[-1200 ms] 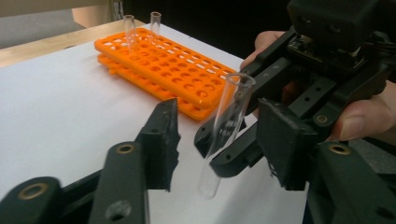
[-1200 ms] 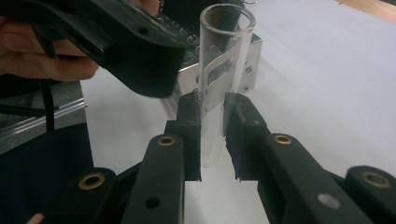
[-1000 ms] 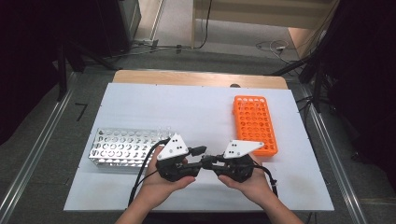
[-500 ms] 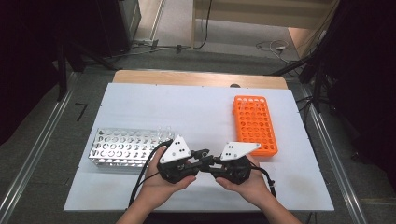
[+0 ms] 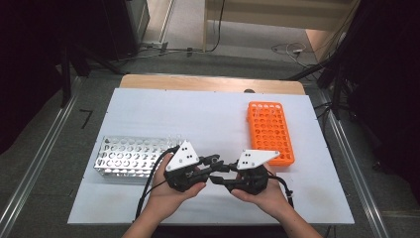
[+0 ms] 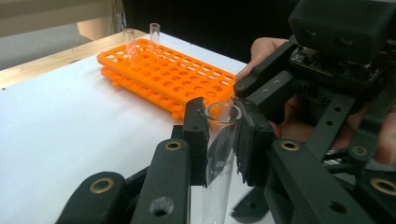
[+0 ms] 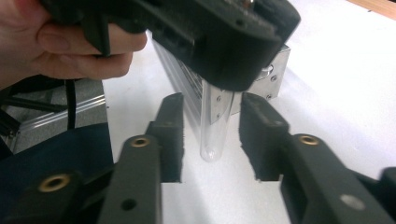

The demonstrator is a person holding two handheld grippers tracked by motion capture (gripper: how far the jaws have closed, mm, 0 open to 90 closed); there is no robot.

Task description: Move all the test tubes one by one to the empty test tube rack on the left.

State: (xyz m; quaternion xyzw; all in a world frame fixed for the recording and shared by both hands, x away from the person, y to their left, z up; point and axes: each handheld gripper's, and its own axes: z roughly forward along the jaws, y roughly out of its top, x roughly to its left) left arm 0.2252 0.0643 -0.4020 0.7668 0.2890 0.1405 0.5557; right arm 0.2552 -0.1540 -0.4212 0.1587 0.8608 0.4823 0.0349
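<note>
While both hands meet low at the middle of the white table (image 5: 208,119), the scene reads from left to right like this:

Metal rack: a silver rack (image 5: 131,157) full of round holes lies at the left, just beside the left hand (image 5: 168,196); in the right gripper view its end plate with screws stands right behind the tube.

Left gripper: the left gripper (image 6: 219,140) is pressed together on a clear glass tube (image 6: 219,154), pinching it just below its open rim; the tube hangs upright from the pads.

Writing: faint printed marks show on the tube's glass in the left gripper view, too small to read; no brand can be made out on either rack.

Tube tip: in the right gripper view the tube's rounded bottom (image 7: 211,151) hangs just above the table, between the right gripper's pads.

Right gripper: the right gripper (image 7: 210,140) has just been opening; its pads stand spread on either side of the tube, with a gap on both sides.

Orange rack: an orange rack (image 5: 270,131) lies at the right, near the right hand (image 5: 265,196); two clear tubes (image 6: 140,39) stand at its far end.

In the way: the left gripper's body hangs over the tube's upper part in the right gripper view.
</note>
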